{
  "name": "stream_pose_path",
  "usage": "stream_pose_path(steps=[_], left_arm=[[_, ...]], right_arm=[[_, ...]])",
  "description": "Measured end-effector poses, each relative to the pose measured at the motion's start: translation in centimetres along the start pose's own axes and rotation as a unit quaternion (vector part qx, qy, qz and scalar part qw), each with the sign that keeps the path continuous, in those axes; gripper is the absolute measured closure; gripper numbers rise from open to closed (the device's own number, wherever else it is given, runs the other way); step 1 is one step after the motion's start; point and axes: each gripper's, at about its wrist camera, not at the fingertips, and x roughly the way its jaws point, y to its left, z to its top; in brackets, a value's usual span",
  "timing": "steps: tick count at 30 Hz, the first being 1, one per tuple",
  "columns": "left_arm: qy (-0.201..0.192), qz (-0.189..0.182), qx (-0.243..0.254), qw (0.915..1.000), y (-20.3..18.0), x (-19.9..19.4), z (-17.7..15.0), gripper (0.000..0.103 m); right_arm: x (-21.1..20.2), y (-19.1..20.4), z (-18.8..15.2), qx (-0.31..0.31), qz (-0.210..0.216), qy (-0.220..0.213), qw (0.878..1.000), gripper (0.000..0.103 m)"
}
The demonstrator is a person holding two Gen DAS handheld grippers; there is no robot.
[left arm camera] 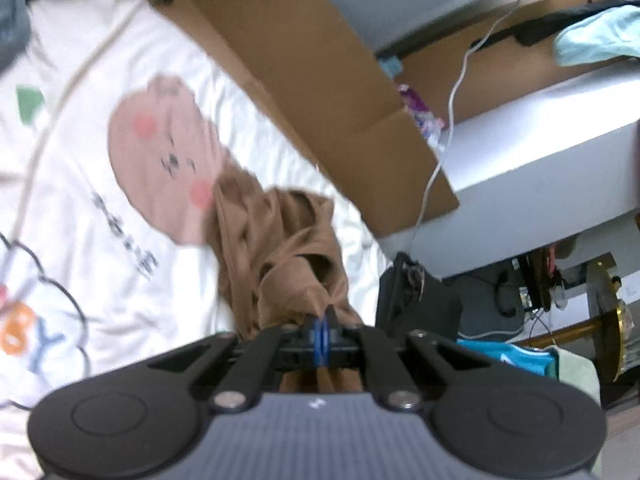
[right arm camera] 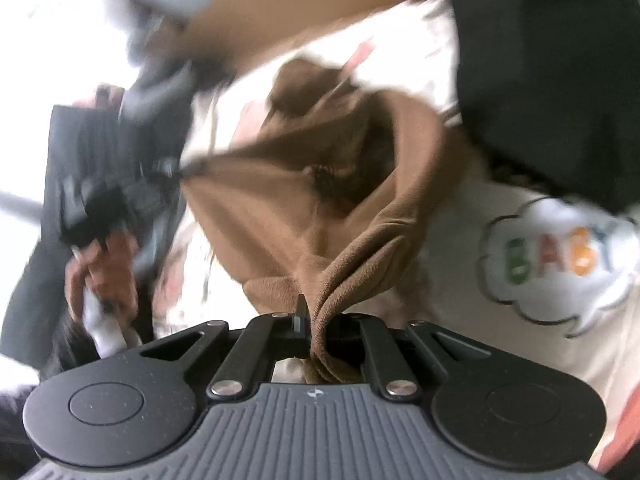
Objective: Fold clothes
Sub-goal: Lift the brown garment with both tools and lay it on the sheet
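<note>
A brown garment (left arm camera: 276,248) trails crumpled over a white bedsheet (left arm camera: 92,200) printed with a pink cartoon face. My left gripper (left arm camera: 322,320) is shut on one edge of it, the cloth bunched between the blue-tipped fingers and lifted off the sheet. In the right wrist view the same brown garment (right arm camera: 304,200) hangs stretched between both tools. My right gripper (right arm camera: 310,320) is shut on a thick fold of it. The left gripper (right arm camera: 160,170) shows there at the left, blurred, with a hand (right arm camera: 104,272) on its handle, pinching the far corner.
A flattened cardboard box (left arm camera: 320,92) lies along the bed's far side, with a white cable (left arm camera: 452,100) over it. A black bag (left arm camera: 416,300) sits at the bed edge. A dark garment (right arm camera: 552,80) lies on the sheet at the right, near colourful printed letters (right arm camera: 552,260).
</note>
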Motion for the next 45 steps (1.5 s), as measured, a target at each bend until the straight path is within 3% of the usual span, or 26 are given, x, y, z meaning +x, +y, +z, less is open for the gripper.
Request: stream_pose_path(steps=[6,11,16,20,24,28,33,35,36,37,39,43,45], left_arm=[[-0.036,0.018,0.028,0.9988,-0.1,-5.8,2.0,0.102],[-0.058,0.035,0.055,0.9962,-0.3,-10.6,3.0,0.102],[-0.076,0.055,0.070,0.9931,0.9,-14.3,3.6,0.102],[-0.072,0.078,0.072,0.9918,2.9,-14.5,3.6,0.102],[-0.055,0.102,0.075,0.9904,4.7,-12.0,2.6,0.102],[-0.027,0.097,0.073,0.9922,6.0,-8.2,1.5,0.102],[0.018,0.085,0.085,0.9926,6.5,-2.6,-0.2,0.101],[0.040,0.083,0.091,0.9916,6.6,-0.2,-1.1,0.101],[0.050,0.083,0.093,0.9910,6.7,0.8,-1.6,0.101],[0.060,0.082,0.094,0.9903,6.8,1.8,-2.1,0.101],[0.079,0.085,0.100,0.9882,6.9,3.6,-3.0,0.099],[0.112,0.101,0.108,0.9826,7.4,6.0,-4.3,0.086],[0.123,0.112,0.112,0.9796,7.4,6.3,-4.7,0.072]], right_arm=[[5.1,5.9,0.7,-0.055,0.044,0.075,0.995,0.100],[10.0,12.5,0.0,-0.117,0.085,0.152,0.978,0.100],[13.4,18.3,-0.9,-0.167,0.119,0.191,0.960,0.100],[16.1,20.3,-1.6,-0.163,0.133,0.202,0.956,0.100],[18.4,19.0,-2.5,-0.122,0.110,0.204,0.965,0.100],[19.9,16.9,-3.6,-0.086,0.079,0.203,0.972,0.100],[20.6,13.9,-4.2,-0.056,0.005,0.194,0.979,0.094],[20.6,12.5,-4.2,-0.039,-0.024,0.189,0.981,0.070],[20.4,11.8,-4.1,-0.034,-0.034,0.181,0.982,0.064],[20.1,11.2,-4.0,-0.031,-0.043,0.169,0.984,0.058],[19.2,10.0,-2.7,-0.033,-0.055,0.152,0.986,0.058],[17.8,10.6,-0.8,-0.049,-0.060,0.110,0.991,0.058],[16.9,10.5,-0.3,-0.061,-0.053,0.102,0.992,0.058]])
